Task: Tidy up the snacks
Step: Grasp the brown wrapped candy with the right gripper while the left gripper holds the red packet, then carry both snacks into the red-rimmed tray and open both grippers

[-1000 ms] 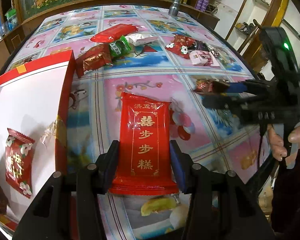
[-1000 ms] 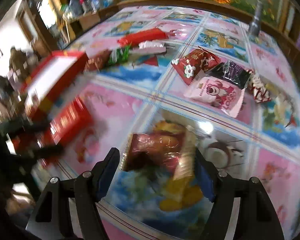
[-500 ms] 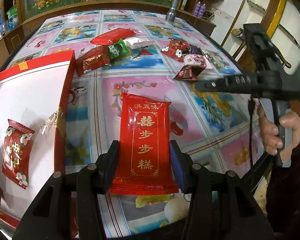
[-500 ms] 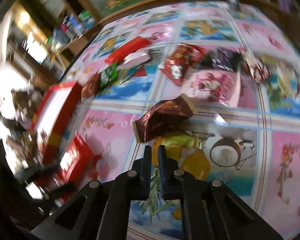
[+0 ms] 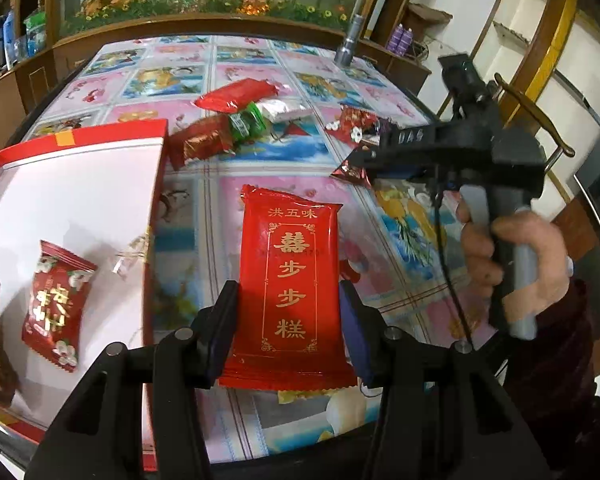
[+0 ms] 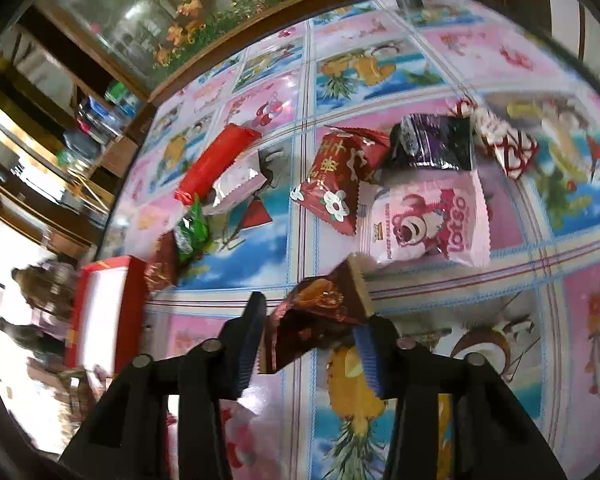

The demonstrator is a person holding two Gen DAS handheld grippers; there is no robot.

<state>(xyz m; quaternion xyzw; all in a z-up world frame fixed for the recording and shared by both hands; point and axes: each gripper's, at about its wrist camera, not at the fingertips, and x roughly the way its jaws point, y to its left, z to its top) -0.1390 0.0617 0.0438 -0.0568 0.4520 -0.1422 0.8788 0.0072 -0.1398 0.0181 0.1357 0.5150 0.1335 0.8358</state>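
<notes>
My left gripper (image 5: 288, 294) is shut on a long red packet with gold characters (image 5: 296, 280) and holds it above the table, just right of the red box with a white inside (image 5: 80, 184). A red flowered packet (image 5: 58, 312) lies in that box. My right gripper (image 6: 310, 316) has a brown snack packet (image 6: 320, 308) between its pads, which press on it while the jaws are opening slightly. In the left wrist view the right gripper (image 5: 360, 162) lies on its side over the table with the brown packet (image 5: 350, 172) at its tip.
Loose snacks lie at the table's far side: a long red packet (image 5: 236, 94), a green one (image 5: 246, 120), a pink Lotso packet (image 6: 428, 220), a red flowered packet (image 6: 340, 176) and a dark purple one (image 6: 432, 144). A metal pole (image 5: 350, 46) stands at the back edge. A hand (image 5: 520, 252) grips the right handle.
The right gripper shut in front of the brown packet, then rolled and now has the packet between its pads. The left gripper rose a little with the red packet.
</notes>
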